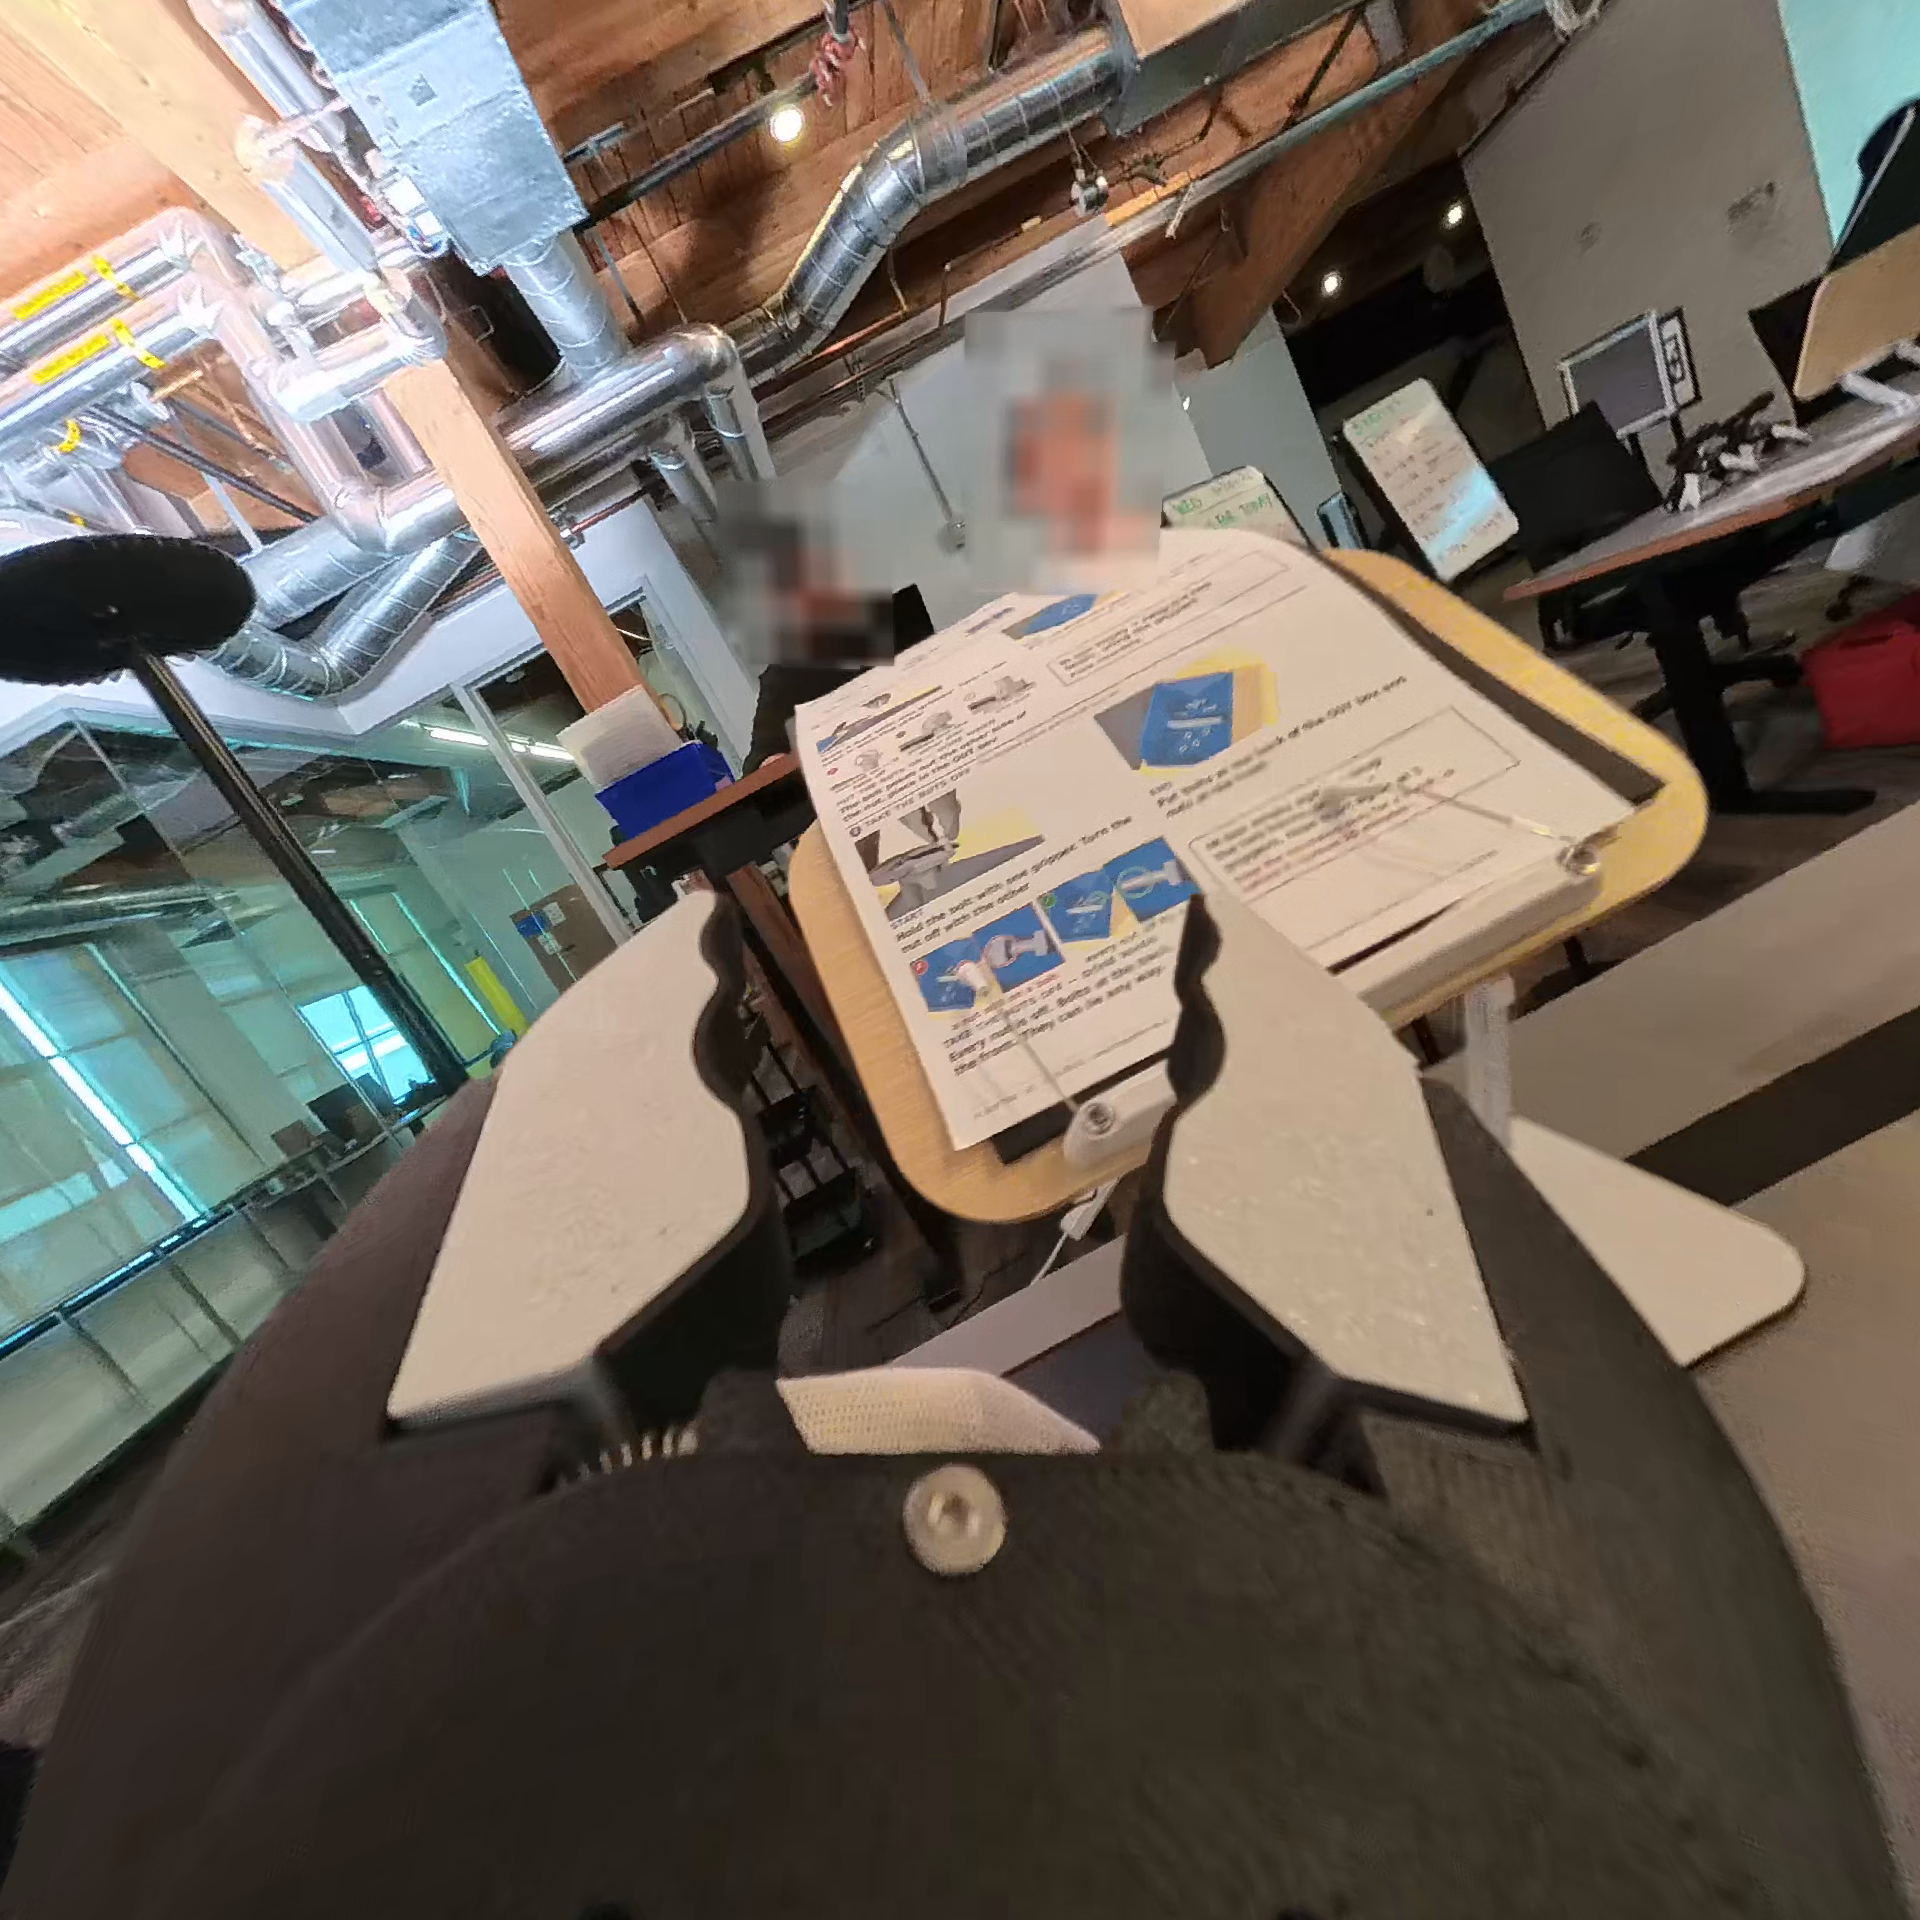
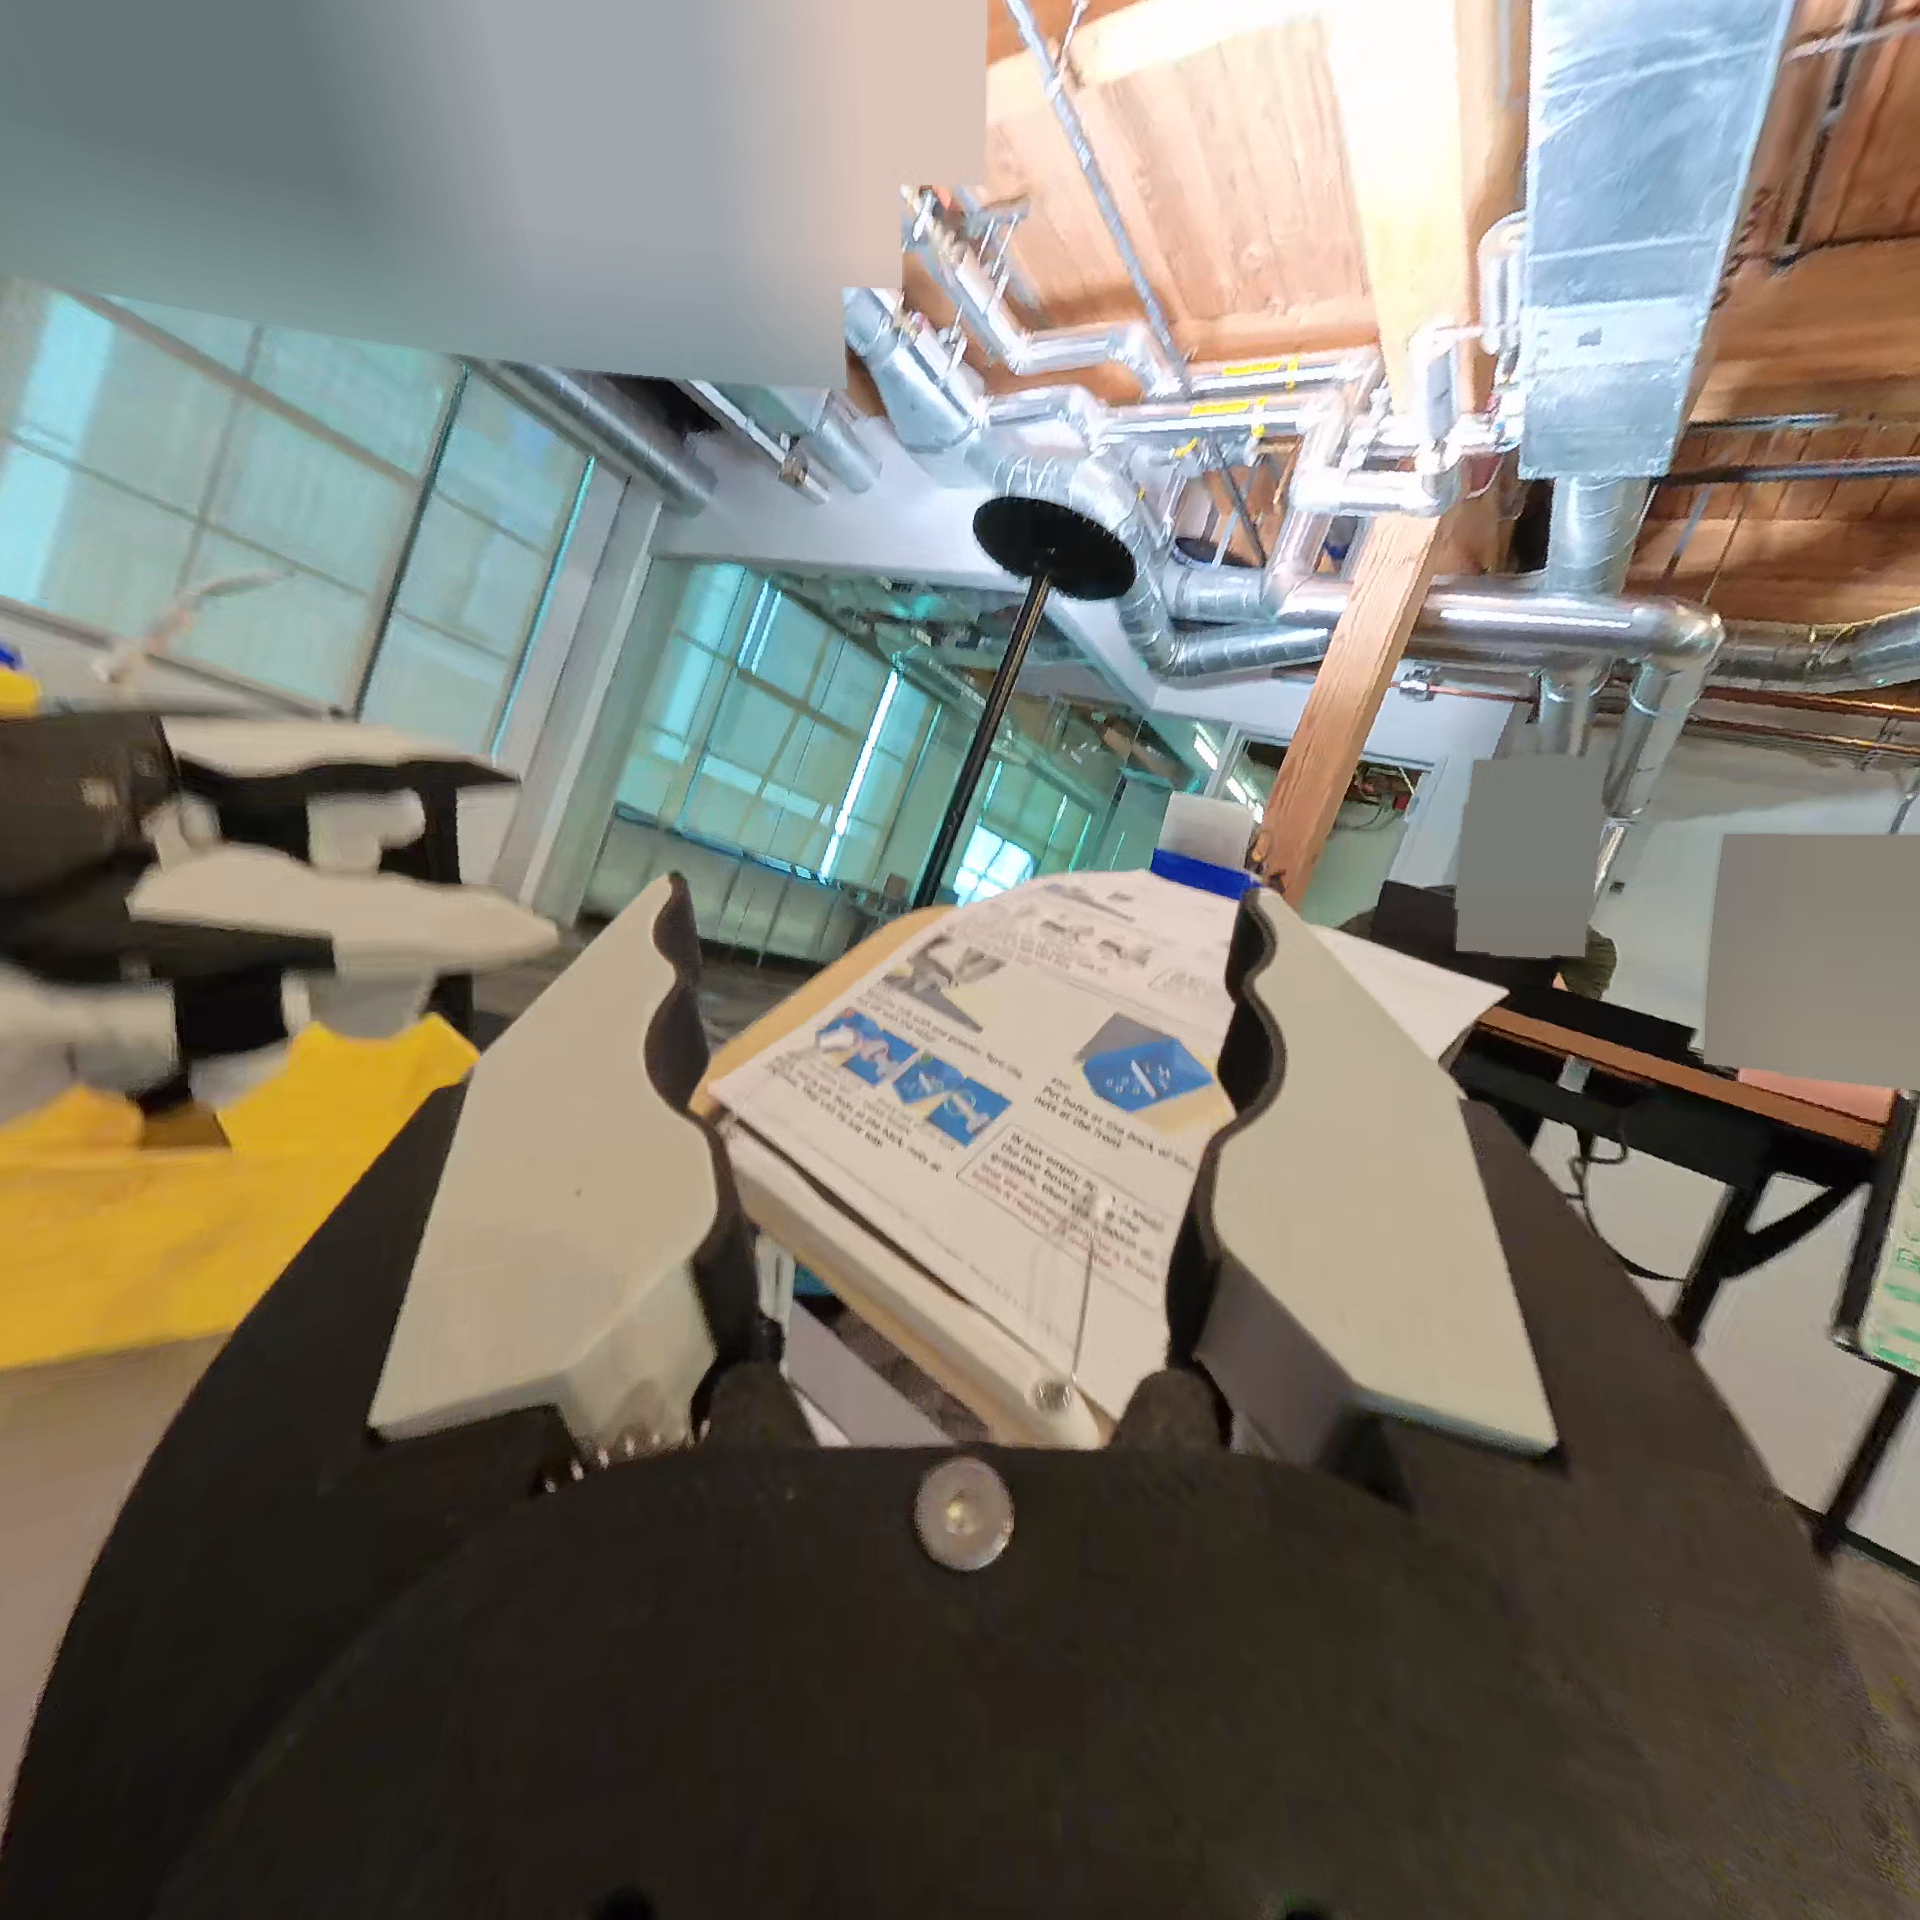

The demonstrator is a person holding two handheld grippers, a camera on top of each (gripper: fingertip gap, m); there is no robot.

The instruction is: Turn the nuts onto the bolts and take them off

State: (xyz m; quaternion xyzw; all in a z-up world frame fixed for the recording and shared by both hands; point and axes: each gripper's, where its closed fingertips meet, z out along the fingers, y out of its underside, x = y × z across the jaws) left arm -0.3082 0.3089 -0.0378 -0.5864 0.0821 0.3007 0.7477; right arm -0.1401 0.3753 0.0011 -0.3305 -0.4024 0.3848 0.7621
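No nut or bolt shows in either view. My left gripper point(image 1: 956, 925) points up and forward with its white fingers point(image 1: 613, 1164) wide apart and nothing between them. My right gripper point(image 2: 964, 899) is also open and empty, tilted up toward the ceiling. Both aim at a printed instruction sheet point(image 1: 1195, 779) clipped to a tilted wooden stand point(image 1: 1621, 727), which also shows in the right wrist view point(image 2: 997, 1091). The left gripper point(image 2: 535, 857) shows blurred at the left edge of the right wrist view, turned sideways above a yellow surface point(image 2: 156, 1226).
A black pole with a round disc top point(image 1: 114, 608) stands to the left, also in the right wrist view point(image 2: 1049, 545). A blue bin point(image 1: 665, 779) sits on a table behind the stand. Desks point(image 1: 1766, 499) stand at the right. Ducts and wooden beams run overhead.
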